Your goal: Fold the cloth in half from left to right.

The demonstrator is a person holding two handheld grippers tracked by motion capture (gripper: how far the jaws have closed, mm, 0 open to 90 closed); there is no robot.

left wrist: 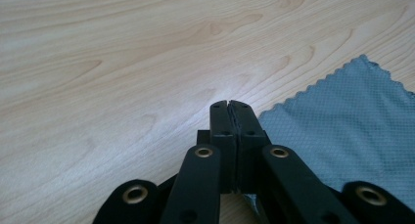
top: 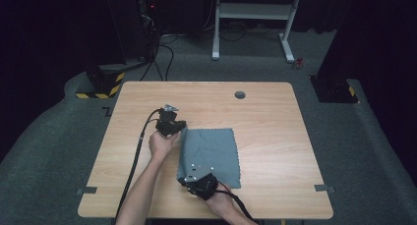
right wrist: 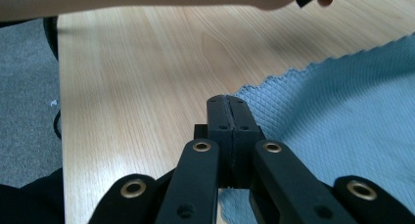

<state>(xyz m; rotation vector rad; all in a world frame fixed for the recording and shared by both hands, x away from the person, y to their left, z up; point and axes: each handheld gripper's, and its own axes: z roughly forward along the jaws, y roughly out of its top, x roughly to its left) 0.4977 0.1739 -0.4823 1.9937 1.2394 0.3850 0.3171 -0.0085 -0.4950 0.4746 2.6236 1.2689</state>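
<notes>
A grey-blue cloth [top: 212, 155] lies spread on the middle of the wooden table [top: 268, 122], its left edge raised a little. My left gripper [top: 181, 128] sits at the cloth's far-left corner, jaws shut. In the left gripper view the jaws [left wrist: 229, 104] are pressed together, with the cloth [left wrist: 352, 126] running in under them from the right. My right gripper [top: 187, 179] is at the near-left corner, also shut. In the right gripper view its jaws [right wrist: 227, 100] are closed and the cloth [right wrist: 342, 111] passes beneath them. The pinched corners are hidden by the jaws.
A round cable hole [top: 240, 94] sits near the table's far edge. Tape marks [top: 87, 190] [top: 324, 188] lie at the near corners. Beyond the table stand a white frame [top: 253, 11] and a yellow-black striped base [top: 101, 86]. A forearm [right wrist: 147, 0] crosses the top of the right gripper view.
</notes>
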